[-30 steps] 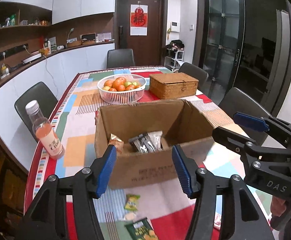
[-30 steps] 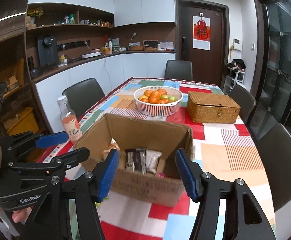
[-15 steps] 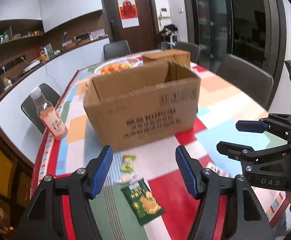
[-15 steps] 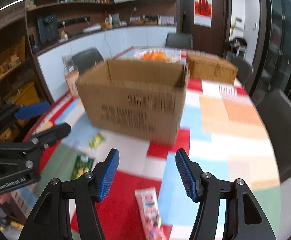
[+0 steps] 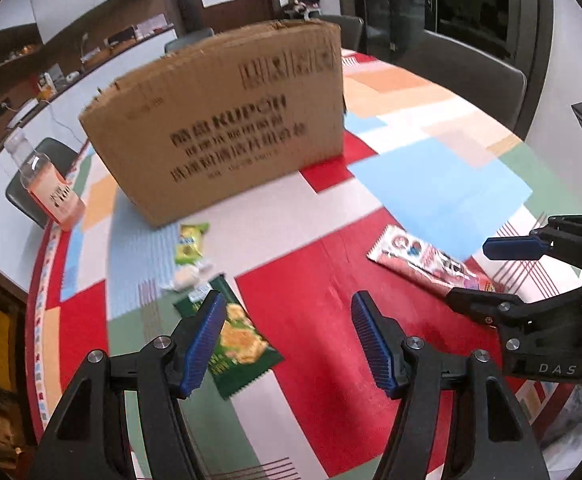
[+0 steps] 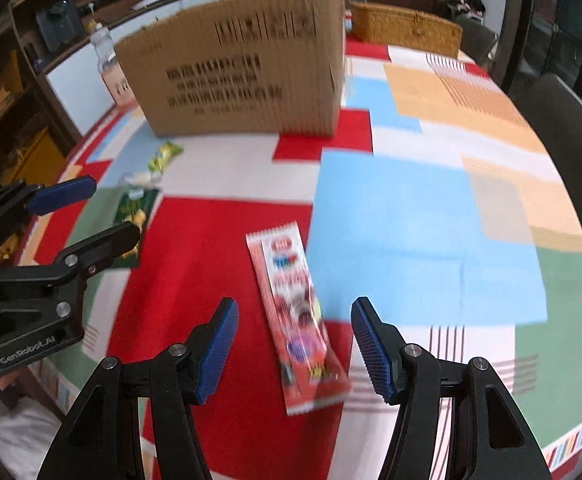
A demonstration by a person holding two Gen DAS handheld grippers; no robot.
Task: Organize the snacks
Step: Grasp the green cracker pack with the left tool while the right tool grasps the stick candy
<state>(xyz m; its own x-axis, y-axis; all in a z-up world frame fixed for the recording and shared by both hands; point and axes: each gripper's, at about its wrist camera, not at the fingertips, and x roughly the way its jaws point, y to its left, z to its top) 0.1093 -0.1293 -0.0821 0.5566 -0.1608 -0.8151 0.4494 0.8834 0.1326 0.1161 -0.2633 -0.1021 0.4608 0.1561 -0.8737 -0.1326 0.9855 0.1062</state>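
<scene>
A cardboard box [image 5: 227, 128] stands on the patchwork tablecloth; it also shows in the right wrist view [image 6: 243, 72]. In front of it lie a dark green snack packet [image 5: 239, 344], a small yellow-green packet [image 5: 190, 242] and a small white sweet [image 5: 185, 278]. A long red snack packet [image 6: 297, 316] lies between my right gripper's fingers, below them; it also shows in the left wrist view [image 5: 427, 262]. My left gripper [image 5: 287, 344] is open and empty, low over the table, its left finger above the green packet. My right gripper [image 6: 293, 348] is open and empty.
A bottle of pink drink [image 5: 47, 184] stands left of the box near the table edge. A wicker box [image 6: 407, 30] sits behind the cardboard box. Dark chairs [image 5: 467, 76] surround the table. The table's near edge [image 6: 563, 452] is close to my grippers.
Both grippers have dropped from above the box down toward the table in front of it. The box's inside is out of sight now, and the loose packets have come close.
</scene>
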